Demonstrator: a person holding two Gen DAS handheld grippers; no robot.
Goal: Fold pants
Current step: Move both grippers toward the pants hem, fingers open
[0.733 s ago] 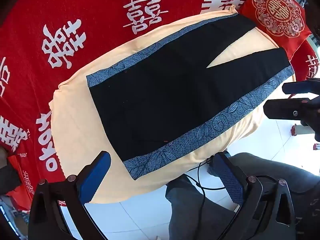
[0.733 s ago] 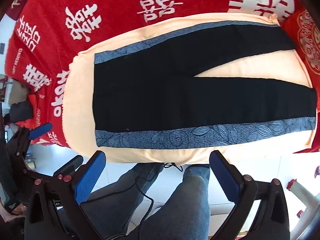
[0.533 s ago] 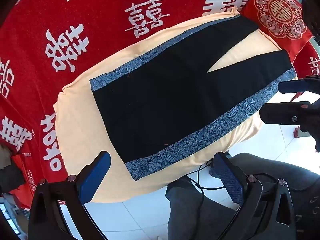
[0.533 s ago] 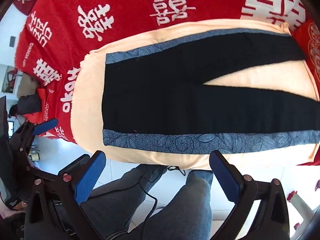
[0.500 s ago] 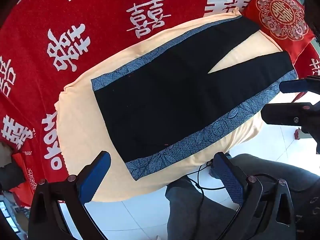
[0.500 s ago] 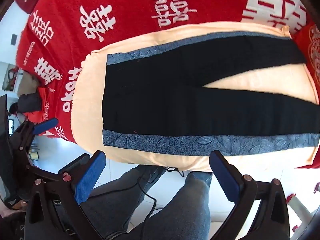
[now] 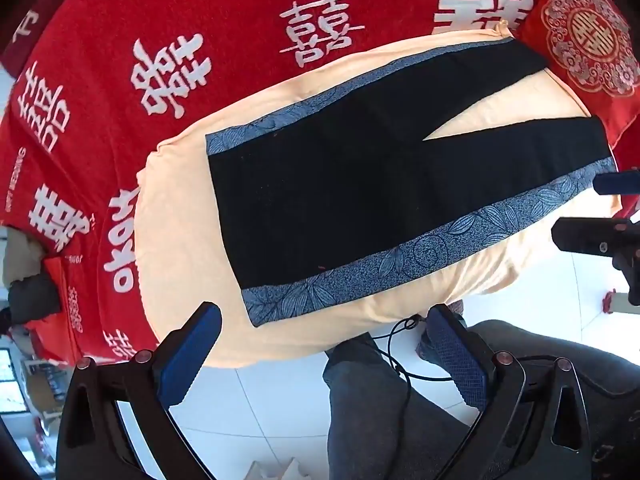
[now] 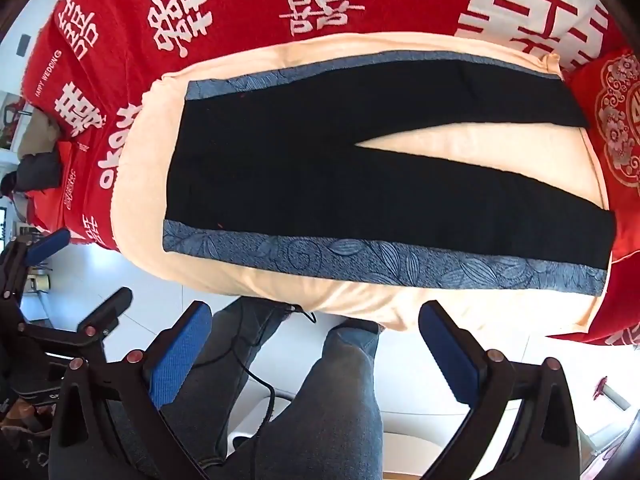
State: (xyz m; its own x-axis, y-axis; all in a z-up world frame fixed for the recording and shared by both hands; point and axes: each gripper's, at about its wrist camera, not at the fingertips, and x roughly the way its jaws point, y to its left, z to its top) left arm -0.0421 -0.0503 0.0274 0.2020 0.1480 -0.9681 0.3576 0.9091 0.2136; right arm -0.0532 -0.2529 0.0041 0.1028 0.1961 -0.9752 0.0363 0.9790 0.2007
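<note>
Black pants with blue leaf-patterned side stripes lie flat on a cream cloth, waistband to the left, both legs spread toward the right. My left gripper hangs open above the near edge of the cloth, by the waistband's near corner, nothing between its blue pads. My right gripper is open too, over the near edge below the striped leg, holding nothing. The right gripper's dark fingers show at the right edge of the left wrist view; the left gripper shows at the left of the right wrist view.
The cream cloth rests on a red bedspread with white characters. A red embroidered cushion lies by the leg ends. A person's jeans-clad legs and a black cable stand over white floor tiles at the bed's near side.
Both views have slid: the pants sit a little further right and lower in the left wrist view, and further left in the right wrist view. Both grippers stay open.
</note>
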